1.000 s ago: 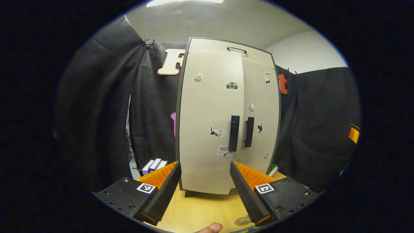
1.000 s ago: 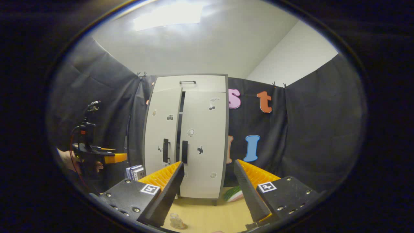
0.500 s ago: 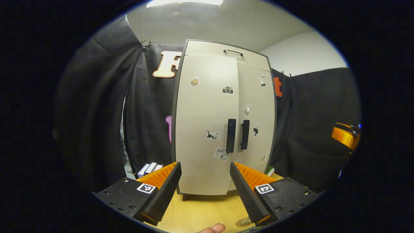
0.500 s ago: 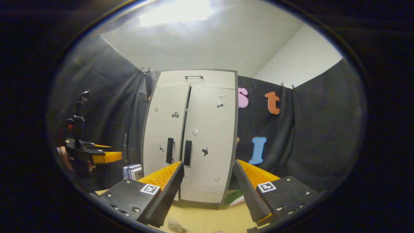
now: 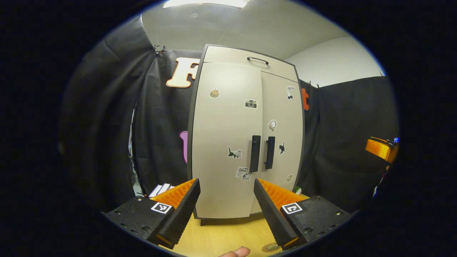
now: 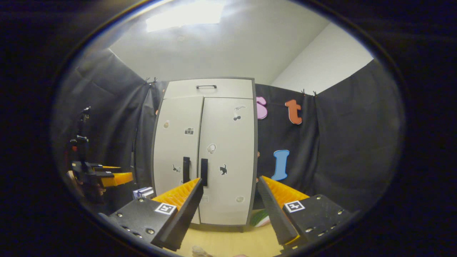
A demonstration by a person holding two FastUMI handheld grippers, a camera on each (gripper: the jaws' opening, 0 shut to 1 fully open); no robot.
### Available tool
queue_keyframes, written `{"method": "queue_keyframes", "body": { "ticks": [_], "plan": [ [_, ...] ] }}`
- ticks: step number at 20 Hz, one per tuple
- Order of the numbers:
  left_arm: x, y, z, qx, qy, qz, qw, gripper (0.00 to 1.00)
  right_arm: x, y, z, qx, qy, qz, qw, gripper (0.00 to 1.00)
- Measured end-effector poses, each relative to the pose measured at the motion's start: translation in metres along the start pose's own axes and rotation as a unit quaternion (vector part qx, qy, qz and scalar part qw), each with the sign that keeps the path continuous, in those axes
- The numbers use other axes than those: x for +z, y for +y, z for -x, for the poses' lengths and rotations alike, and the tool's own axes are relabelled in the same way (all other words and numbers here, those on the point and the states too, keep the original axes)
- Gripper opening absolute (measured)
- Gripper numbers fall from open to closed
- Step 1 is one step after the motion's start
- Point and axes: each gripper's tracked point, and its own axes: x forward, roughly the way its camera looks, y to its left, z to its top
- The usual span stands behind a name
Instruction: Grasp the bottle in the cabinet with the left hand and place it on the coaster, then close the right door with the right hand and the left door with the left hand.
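Observation:
The pale cabinet [image 5: 228, 135] stands on the wooden table with both doors flush and their dark handles [image 5: 255, 158] side by side. My left gripper [image 5: 226, 210] is open in front of the left door, touching nothing. A bit of a round brown coaster [image 5: 270, 247] shows by its right finger. In the right gripper view the cabinet [image 6: 221, 153] is farther off and my right gripper [image 6: 230, 214] is open with nothing between its fingers. The top of a clear bottle [image 6: 199, 251] peeks in at the bottom edge. The left gripper [image 6: 107, 177] is at the left, held by a hand.
Small books [image 5: 160, 189] lie left of the cabinet, also seen as books [image 6: 144, 192] in the right gripper view. A green and pink item [image 6: 260, 217] lies at the cabinet's right foot. A fingertip [image 5: 234, 253] shows at the bottom. The right gripper [image 5: 381, 150] is at the far right.
The left door, ajar a second ago, has swung flush with the right door. Both grippers have shifted slightly in front of the cabinet.

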Motion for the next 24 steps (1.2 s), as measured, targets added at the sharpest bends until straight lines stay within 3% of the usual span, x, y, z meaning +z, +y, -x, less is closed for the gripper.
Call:
{"method": "queue_keyframes", "body": {
  "ticks": [6,9,11,12,13,19,20,24],
  "plan": [
    [0.001,-0.012,-0.002,-0.014,-0.007,-0.008,1.0,0.96,-0.011,-0.02,0.003,-0.023,0.023,0.016,0.999,0.95],
    [-0.003,-0.015,-0.004,-0.008,0.001,-0.008,1.0,0.96,-0.01,-0.024,-0.006,-0.021,0.026,0.018,0.999,0.91],
    [-0.001,-0.015,-0.006,0.001,0.0,-0.013,1.0,0.92,-0.007,-0.03,-0.011,-0.017,0.026,0.021,0.999,0.94],
    [0.001,-0.016,-0.008,0.004,-0.002,-0.014,1.0,0.96,-0.005,-0.033,-0.013,-0.015,0.026,0.021,0.999,0.94],
    [0.003,-0.018,-0.009,0.007,-0.004,-0.014,1.0,0.96,-0.004,-0.037,-0.017,-0.012,0.025,0.02,0.999,0.92],
    [0.008,-0.035,-0.018,0.013,-0.007,-0.023,1.0,0.96,-0.009,-0.07,-0.036,-0.013,0.018,0.024,0.999,0.97],
    [0.007,-0.037,-0.02,0.014,-0.005,-0.026,1.0,0.92,-0.01,-0.074,-0.038,-0.011,0.018,0.022,1.0,0.94],
    [0.001,-0.051,-0.028,0.021,0.003,-0.027,0.999,0.96,-0.009,-0.093,-0.043,-0.009,0.011,0.018,1.0,0.92]
  ]
}}
